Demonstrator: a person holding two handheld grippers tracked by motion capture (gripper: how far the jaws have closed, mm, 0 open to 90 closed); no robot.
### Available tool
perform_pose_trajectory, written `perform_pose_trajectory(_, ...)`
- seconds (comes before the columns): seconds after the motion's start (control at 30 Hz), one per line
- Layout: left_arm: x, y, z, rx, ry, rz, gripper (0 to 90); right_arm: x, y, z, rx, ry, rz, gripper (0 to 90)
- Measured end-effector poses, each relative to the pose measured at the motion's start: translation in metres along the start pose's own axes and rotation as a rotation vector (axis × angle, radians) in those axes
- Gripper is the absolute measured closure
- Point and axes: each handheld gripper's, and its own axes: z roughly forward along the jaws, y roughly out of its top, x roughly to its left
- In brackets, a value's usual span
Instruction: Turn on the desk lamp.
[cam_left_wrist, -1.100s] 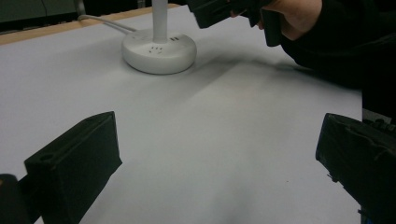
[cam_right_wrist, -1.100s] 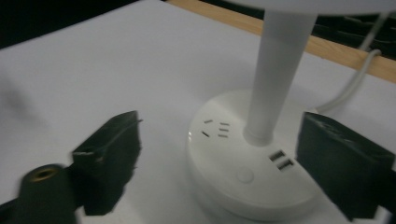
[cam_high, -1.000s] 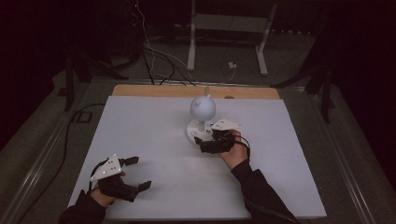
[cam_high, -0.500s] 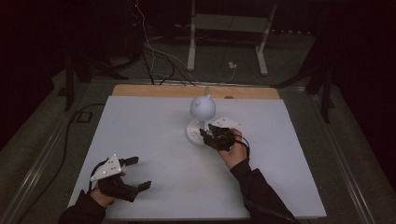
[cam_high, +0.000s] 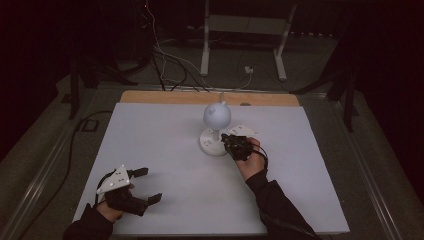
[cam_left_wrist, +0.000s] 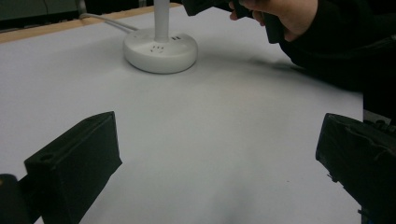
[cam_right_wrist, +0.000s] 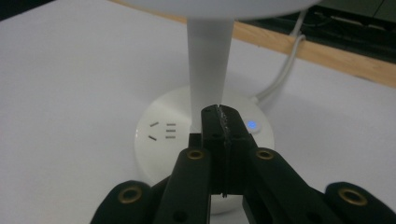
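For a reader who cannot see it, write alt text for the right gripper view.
The right gripper, its black jaws shut with nothing between them, points at the round white base of a desk lamp, just in front of its stem. A small blue light glows on the base, which sits on a white table.

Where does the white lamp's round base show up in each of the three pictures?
High view: the lamp base sits mid-table, just left of the right gripper.
Left gripper view: it is at the top, left of centre, with the stem rising out of frame.
Right gripper view: it is at the centre, right behind the shut jaws, blue light on it.
Shared landmark: the white stem rising from the base.
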Motion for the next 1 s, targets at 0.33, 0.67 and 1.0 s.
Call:
perform_pose_trajectory(0.33, 0.0, 0.0, 0.0, 0.0, -0.001, 0.0, 0.3, 0.008, -0.008, 0.011, 0.057, -0.002, -0.02, 90.0)
perform_pose_trajectory(0.67, 0.0, 0.0, 0.0, -0.001, -0.005, 0.001, 0.3, 0.011, -0.016, 0.02, 0.074, -0.009, -0.029, 90.0)
perform_pose_trajectory(1.0, 0.0, 0.0, 0.0, 0.002, -0.005, 0.002, 0.3, 0.013, -0.02, 0.024, 0.075, -0.022, -0.043, 90.0)
